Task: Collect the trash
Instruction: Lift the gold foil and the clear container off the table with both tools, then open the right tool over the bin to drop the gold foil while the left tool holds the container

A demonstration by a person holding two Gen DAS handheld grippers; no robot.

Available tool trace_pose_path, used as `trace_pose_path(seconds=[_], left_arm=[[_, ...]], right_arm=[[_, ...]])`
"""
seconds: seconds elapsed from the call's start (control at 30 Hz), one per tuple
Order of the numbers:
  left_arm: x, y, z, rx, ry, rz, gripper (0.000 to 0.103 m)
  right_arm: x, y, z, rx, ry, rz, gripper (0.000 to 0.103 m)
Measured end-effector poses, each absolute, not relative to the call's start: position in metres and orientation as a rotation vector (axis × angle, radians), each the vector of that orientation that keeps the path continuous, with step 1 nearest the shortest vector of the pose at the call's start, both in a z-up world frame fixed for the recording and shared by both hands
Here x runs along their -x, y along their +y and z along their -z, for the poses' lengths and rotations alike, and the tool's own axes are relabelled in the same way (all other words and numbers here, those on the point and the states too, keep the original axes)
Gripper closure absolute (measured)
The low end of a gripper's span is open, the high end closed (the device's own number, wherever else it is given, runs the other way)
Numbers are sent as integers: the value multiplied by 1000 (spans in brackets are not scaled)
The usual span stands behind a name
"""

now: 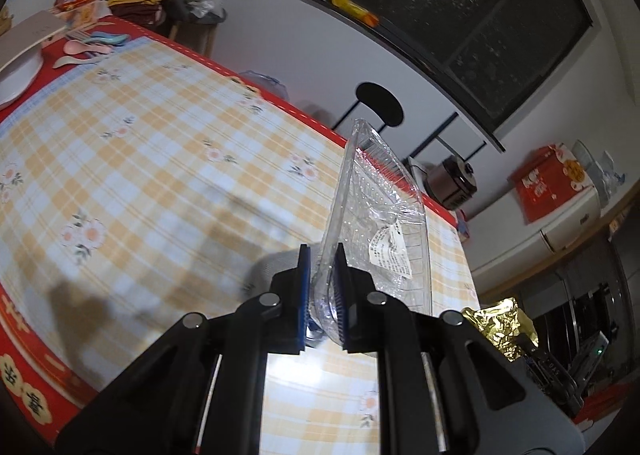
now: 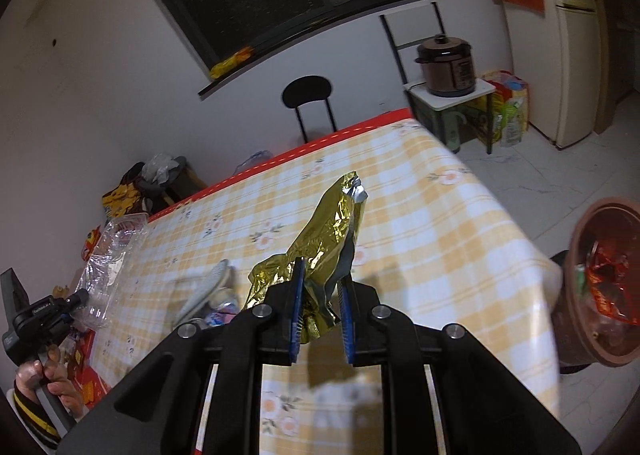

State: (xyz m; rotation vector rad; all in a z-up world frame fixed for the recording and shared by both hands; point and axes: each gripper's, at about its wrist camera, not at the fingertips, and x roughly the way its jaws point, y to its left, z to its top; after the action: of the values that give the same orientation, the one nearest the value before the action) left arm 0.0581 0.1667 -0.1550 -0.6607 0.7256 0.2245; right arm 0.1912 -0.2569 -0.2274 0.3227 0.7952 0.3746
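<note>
My left gripper (image 1: 322, 255) is shut on a clear plastic food container (image 1: 376, 215) with a white label, held on edge above the checked tablecloth (image 1: 160, 143). The same container (image 2: 108, 255) and the left gripper show at the left of the right wrist view. My right gripper (image 2: 322, 275) is shut on a crumpled gold foil wrapper (image 2: 328, 227), lifted above the table; the wrapper also shows at the right of the left wrist view (image 1: 500, 323). A brown trash bin (image 2: 600, 287) with red wrappers inside stands beside the table's right edge.
White plates (image 1: 20, 71) and pastel spoons (image 1: 88, 51) lie at the table's far left corner. A black chair (image 2: 308, 103) stands behind the table. A rice cooker (image 2: 446, 67) sits on a small stand, a fridge (image 2: 576, 39) beyond it. A light object (image 2: 208, 291) lies on the table.
</note>
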Motion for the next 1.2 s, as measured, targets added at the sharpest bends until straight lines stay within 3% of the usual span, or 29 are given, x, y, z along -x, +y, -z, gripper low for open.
trace_pose_path(seconds=[0.67,1.03,1.07,1.13,1.17,1.2], left_arm=[[-95,68,167,605,792,-126,88],[-99,42,170,578,817,-116,88],[-99,40,169,576,818,-115,88],[-100,37,169,570,820,-110,88],[-101,36,168,567,821,-108,88],[-102,34,168,564,822,-105,88]], right_arm=[[-181,-482,264,-283,824,68,86],[-198,-527,286,-255,866,156,85],[-201,-527,289,-262,876,152,82],[-206,-529,295,-260,897,153,62],[-207,-529,296,-263,900,157,46],[-208,-529,297,-272,899,157,43]])
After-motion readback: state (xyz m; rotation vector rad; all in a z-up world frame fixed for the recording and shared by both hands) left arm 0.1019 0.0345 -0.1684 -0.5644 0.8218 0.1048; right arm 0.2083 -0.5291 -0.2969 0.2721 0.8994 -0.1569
